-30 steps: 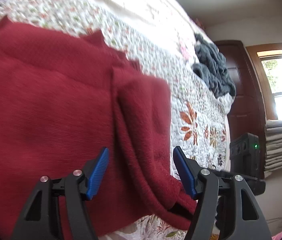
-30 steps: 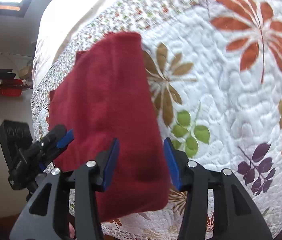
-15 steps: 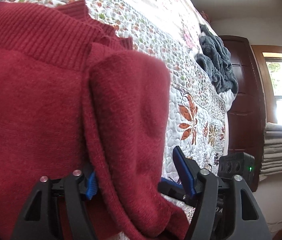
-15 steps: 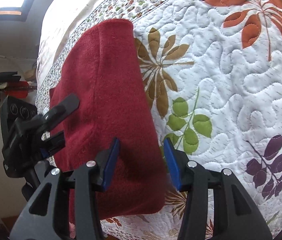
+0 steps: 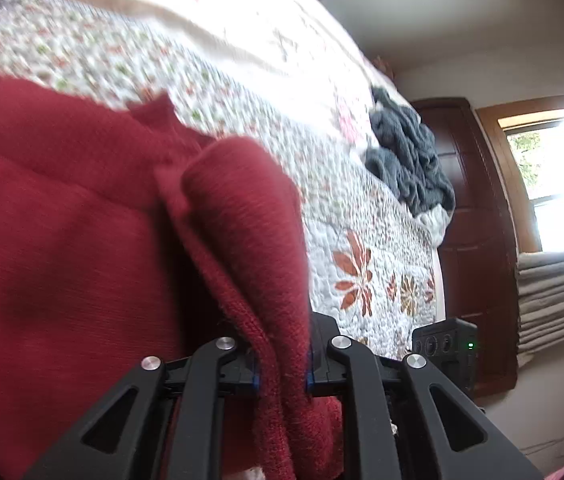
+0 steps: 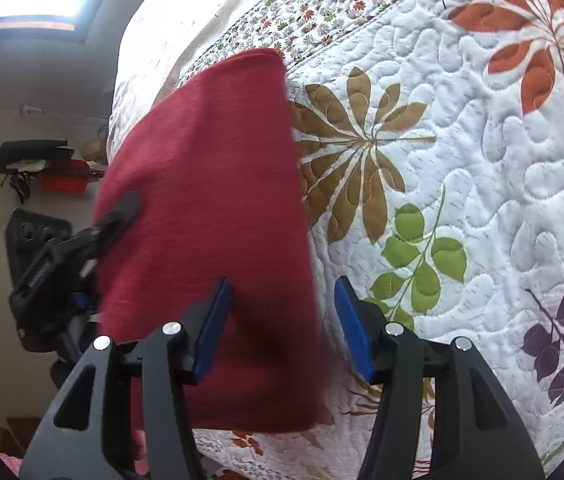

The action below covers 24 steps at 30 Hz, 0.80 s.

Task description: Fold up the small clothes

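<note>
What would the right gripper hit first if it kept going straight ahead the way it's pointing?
Most likely the red sweater: the right gripper has open jaws around its edge, the quilt beneath.

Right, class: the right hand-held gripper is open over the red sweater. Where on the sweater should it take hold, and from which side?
Probably the near folded edge of the red sweater, approached from the bed's near side. There the layers overhang the quilt, so the open right hand-held gripper could close across them, matching the left hand-held gripper, which is clamped on a fold.

The sweater (image 5: 82,240) lies on the quilt (image 5: 362,232), filling the frame's left; a crumpled towel (image 5: 410,160) sits on the quilt at upper right.
</note>
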Motion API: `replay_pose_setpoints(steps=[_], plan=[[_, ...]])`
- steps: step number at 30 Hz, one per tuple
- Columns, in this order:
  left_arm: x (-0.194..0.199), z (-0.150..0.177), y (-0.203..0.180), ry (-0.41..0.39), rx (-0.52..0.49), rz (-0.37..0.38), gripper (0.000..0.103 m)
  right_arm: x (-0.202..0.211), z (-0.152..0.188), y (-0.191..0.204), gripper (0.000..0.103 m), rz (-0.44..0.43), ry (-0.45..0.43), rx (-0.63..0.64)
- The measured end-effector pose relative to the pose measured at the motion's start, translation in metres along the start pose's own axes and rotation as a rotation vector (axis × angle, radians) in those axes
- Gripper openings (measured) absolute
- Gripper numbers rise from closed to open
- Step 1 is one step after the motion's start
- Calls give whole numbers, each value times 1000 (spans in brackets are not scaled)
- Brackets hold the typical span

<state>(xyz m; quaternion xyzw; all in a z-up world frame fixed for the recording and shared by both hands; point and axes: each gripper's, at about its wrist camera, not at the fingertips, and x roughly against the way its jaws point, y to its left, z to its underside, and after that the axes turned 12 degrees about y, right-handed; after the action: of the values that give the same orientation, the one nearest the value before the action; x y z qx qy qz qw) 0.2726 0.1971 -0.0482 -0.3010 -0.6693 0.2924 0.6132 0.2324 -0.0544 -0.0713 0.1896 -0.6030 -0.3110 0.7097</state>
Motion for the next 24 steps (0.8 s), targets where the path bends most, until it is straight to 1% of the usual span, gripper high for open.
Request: replay_pose_setpoints(steps=[4, 7, 9, 10, 13, 16, 19, 23, 24], plan=[[39, -1, 13, -55, 4, -21, 14, -11, -4, 10, 54, -12, 14, 9], [70, -3, 21, -103, 2, -49, 14, -19, -6, 16, 54, 14, 22, 25], [90, -5, 28, -131, 1, -79, 14, -25, -7, 21, 54, 12, 34, 33], [103, -7, 33, -145, -2, -113, 14, -27, -8, 23, 54, 10, 38, 36], [122, -11, 45, -155, -10, -209, 14, -35, -11, 33, 54, 26, 51, 57], [133, -12, 56, -145, -13, -281, 14, -42, -15, 43, 54, 40, 62, 83], [146, -6, 67, -165, -5, -311, 14, -51, -16, 50, 54, 48, 74, 97], [161, 9, 87, -216, 31, -323, 14, -63, -19, 61, 54, 49, 93, 113], [161, 11, 94, -214, 34, -323, 14, -65, -19, 62, 54, 49, 97, 115]])
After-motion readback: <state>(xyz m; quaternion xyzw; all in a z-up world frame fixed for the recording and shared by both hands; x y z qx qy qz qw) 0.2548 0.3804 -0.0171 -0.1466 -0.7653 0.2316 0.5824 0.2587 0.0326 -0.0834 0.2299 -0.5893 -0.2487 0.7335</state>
